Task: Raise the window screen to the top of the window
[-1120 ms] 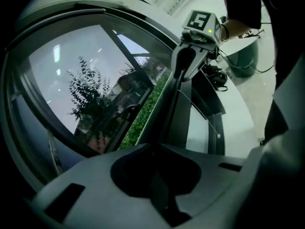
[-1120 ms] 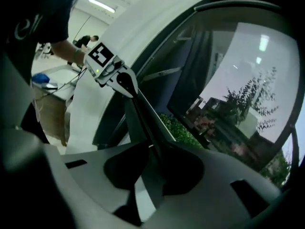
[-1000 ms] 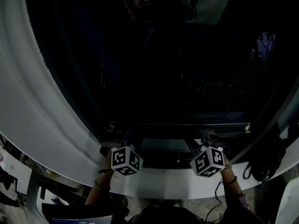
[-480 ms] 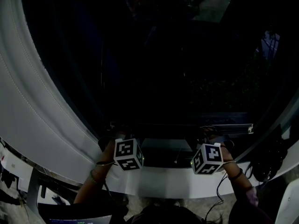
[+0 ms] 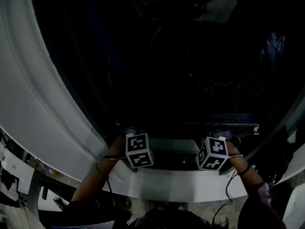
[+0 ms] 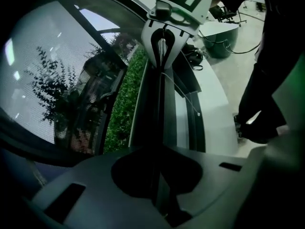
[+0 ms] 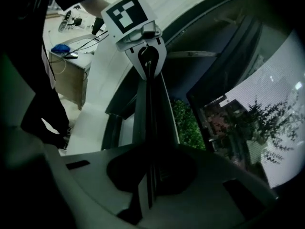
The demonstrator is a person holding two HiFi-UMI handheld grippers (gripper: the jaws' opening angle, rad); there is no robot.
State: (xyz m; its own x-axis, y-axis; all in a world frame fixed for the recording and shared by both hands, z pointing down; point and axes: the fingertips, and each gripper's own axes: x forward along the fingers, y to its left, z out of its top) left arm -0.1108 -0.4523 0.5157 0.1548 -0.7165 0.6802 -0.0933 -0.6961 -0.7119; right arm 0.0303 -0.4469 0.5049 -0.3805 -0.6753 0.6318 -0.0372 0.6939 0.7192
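1. A white frame [image 5: 33, 104] curves up the left side; a black bag [image 5: 280, 161] sits at the right; beyond the mesh [image 6: 43, 70] are a hedge [image 6: 119, 99] and trees.
2. The screen's bar [image 5: 183, 126] lies level, left to right, low and just above the sill [image 5: 176, 184].
3. The left gripper [image 6: 159, 194] is clamped on the bar; the right gripper [image 7: 147, 190] is clamped on it further along.
4. The room is dim; a desk [image 7: 71, 78] stands behind.
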